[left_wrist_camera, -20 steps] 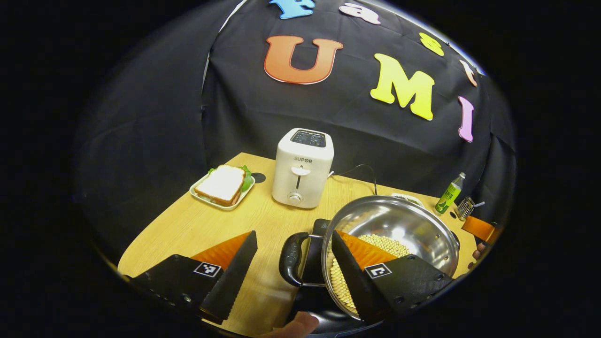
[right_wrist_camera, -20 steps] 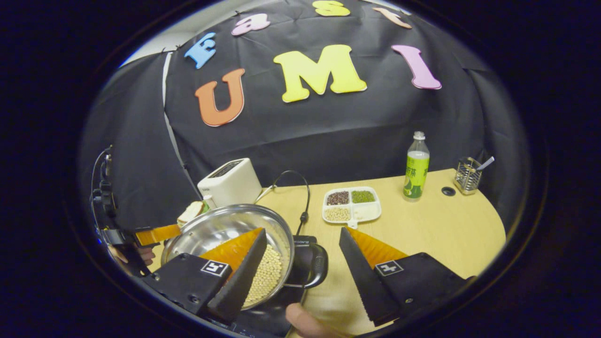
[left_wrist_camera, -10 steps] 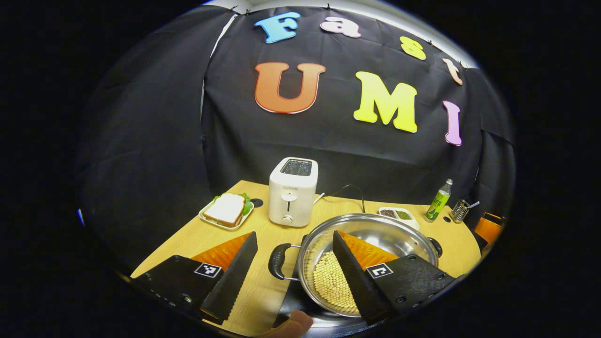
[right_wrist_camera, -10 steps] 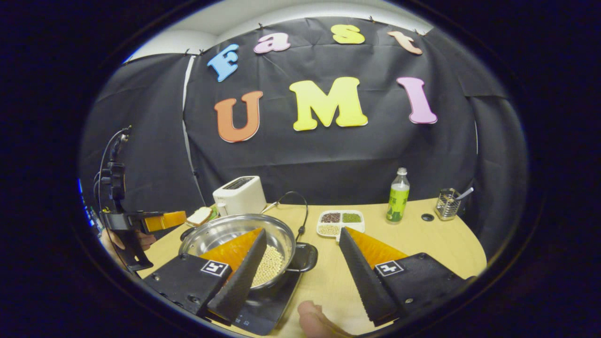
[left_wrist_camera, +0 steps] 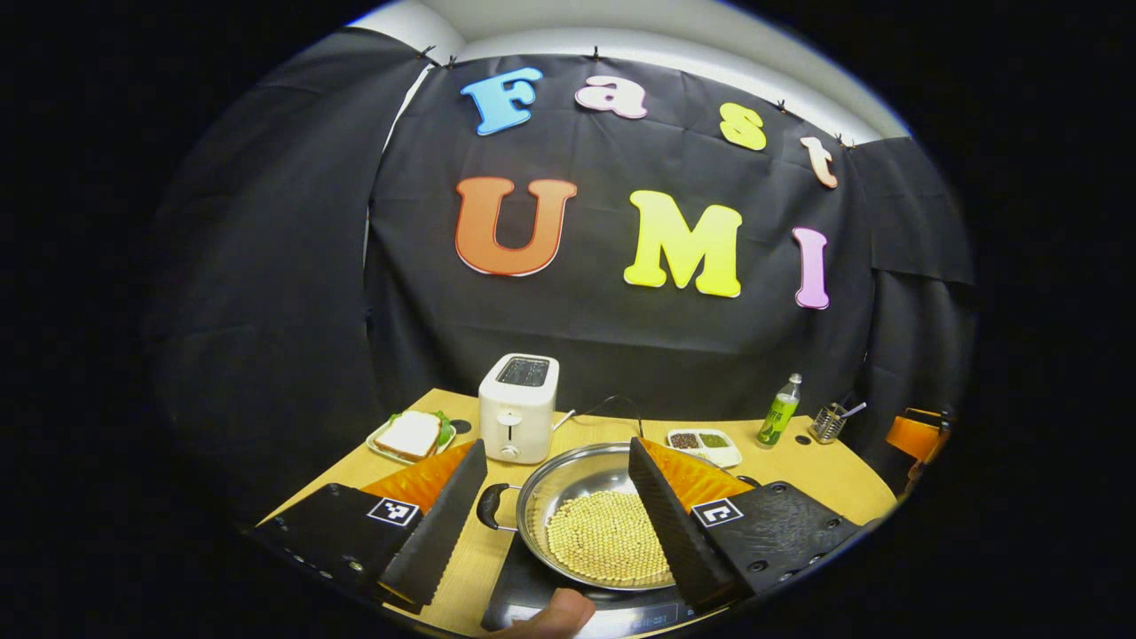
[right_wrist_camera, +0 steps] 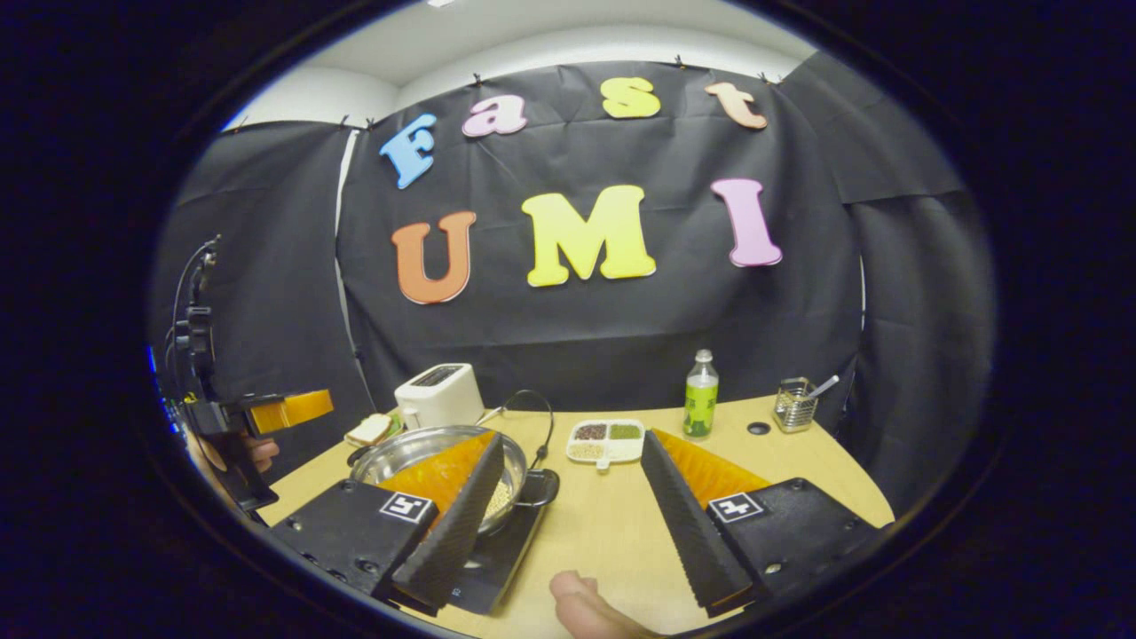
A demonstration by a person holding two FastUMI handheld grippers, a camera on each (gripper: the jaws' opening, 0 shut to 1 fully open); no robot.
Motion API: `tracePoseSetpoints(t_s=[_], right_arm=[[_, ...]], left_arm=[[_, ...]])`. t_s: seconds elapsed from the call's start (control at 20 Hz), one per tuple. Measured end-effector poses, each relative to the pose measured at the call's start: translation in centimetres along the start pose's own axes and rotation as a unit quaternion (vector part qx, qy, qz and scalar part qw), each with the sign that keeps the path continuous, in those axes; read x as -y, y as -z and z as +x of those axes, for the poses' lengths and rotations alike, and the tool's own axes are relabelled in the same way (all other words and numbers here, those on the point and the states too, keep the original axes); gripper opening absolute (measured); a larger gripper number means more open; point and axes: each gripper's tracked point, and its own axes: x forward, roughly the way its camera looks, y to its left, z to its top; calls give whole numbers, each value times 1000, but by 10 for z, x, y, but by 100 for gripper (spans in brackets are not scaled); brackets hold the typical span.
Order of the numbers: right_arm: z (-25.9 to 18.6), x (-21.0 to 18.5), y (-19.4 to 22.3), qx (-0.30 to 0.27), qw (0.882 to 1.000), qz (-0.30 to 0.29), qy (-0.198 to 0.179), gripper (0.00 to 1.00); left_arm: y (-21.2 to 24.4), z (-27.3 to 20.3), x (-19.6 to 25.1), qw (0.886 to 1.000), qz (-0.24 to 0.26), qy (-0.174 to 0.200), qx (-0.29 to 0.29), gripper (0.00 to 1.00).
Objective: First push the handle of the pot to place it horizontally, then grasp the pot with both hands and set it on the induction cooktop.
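Observation:
A steel pot (left_wrist_camera: pixel 568 479) holding pale beans sits on the black induction cooktop (left_wrist_camera: pixel 524 590) near the table's front edge. Its black side handle (left_wrist_camera: pixel 491 508) points left, level with the rim. My left gripper (left_wrist_camera: pixel 557 444) hangs open above and behind the pot, touching nothing. In the right gripper view the pot (right_wrist_camera: pixel 390 457) lies at lower left on the cooktop (right_wrist_camera: pixel 501 555), its other handle (right_wrist_camera: pixel 539 488) pointing right. My right gripper (right_wrist_camera: pixel 572 437) is open over bare table. The left gripper (right_wrist_camera: pixel 275 413) shows at far left, held by a hand.
Behind the pot stand a white toaster (left_wrist_camera: pixel 517 408) with a cord and a plate with a sandwich (left_wrist_camera: pixel 413 437). A divided tray of beans (left_wrist_camera: pixel 701 441), a green bottle (left_wrist_camera: pixel 778 413) and a wire holder (left_wrist_camera: pixel 830 424) line the back right.
Both grippers have drawn back and upward from the pot, which now looks smaller and farther off. The pot rests on the cooktop and no finger reaches over it.

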Motion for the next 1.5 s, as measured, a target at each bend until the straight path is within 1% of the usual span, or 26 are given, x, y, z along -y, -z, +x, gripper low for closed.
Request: tracePoseSetpoints(t_s=[0.1,0.35,0.4,0.45,0.5,0.6,0.75,0.95,1.05,1.2,1.25,1.3,1.35,1.4,1.45,1.5], right_arm=[[-18,11,-15,18,1000,-1,10,98],[-76,31,-51,64,997,-13,32,96],[-85,37,-55,71,997,-17,39,99],[-97,41,-61,80,996,-21,46,96],[-109,43,-65,86,995,-24,51,96],[-131,51,-68,92,993,-24,62,96],[-166,56,-74,107,992,-27,66,96],[-205,65,-68,116,989,-48,80,96],[-214,66,-64,122,988,-53,84,96],[-221,63,-55,126,988,-44,79,96],[-222,62,-52,124,988,-42,76,99],[-222,62,-50,122,989,-43,75,96],[-221,62,-49,121,989,-46,75,99],[-220,61,-48,121,989,-49,75,96],[-218,59,-48,122,988,-53,75,96],[-216,57,-46,120,988,-58,74,99]], left_arm=[[-17,-17,9,1000,6,1,18,96],[-51,-65,37,999,17,10,50,95],[-57,-75,44,998,21,15,55,95],[-63,-86,49,998,27,20,61,95],[-67,-96,56,997,29,22,65,95],[-72,-116,65,997,26,25,70,95],[-77,-146,73,996,18,28,83,95],[-75,-181,78,994,17,29,102,95],[-66,-196,75,994,26,20,106,95],[-49,-212,74,994,15,10,105,95],[-44,-214,74,994,8,11,105,95],[-39,-216,74,995,1,13,102,95],[-34,-217,75,995,-6,16,98,95],[-31,-219,74,995,-10,20,95,95],[-30,-218,75,995,-10,24,91,95],[-28,-217,74,996,-10,25,88,95]])
